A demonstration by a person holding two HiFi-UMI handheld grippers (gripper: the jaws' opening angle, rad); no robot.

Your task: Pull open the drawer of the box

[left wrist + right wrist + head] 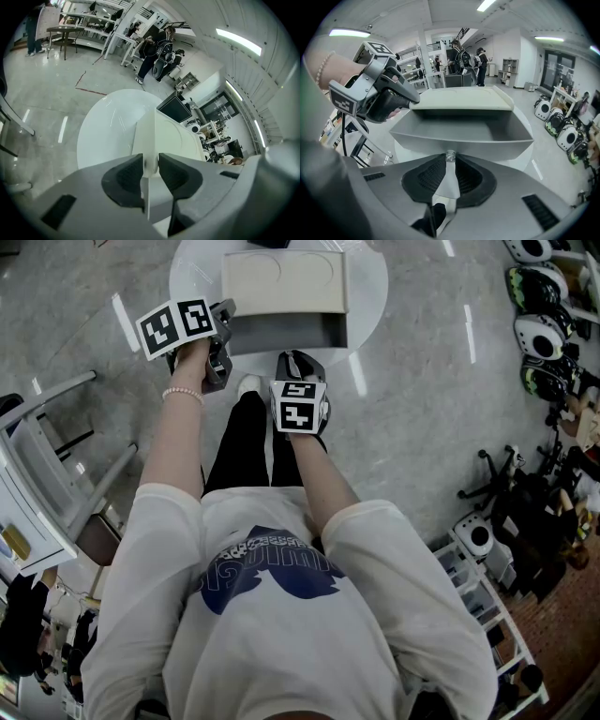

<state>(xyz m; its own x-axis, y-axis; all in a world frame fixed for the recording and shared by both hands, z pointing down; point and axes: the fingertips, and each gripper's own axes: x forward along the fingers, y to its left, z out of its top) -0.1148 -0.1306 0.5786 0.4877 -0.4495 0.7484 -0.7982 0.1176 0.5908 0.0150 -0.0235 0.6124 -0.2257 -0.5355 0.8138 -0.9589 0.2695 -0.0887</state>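
On the bench [370, 282], the left gripper [150, 164] seems to pinch the box [281, 277] to hold it steady; the right gripper [450, 165] pinches the knob [450, 156] of the drawer [459, 131] to pull.

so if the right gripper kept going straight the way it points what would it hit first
The drawer of the box, at its front wall, most likely: the right gripper is shut on the small knob there, with no gap left ahead.
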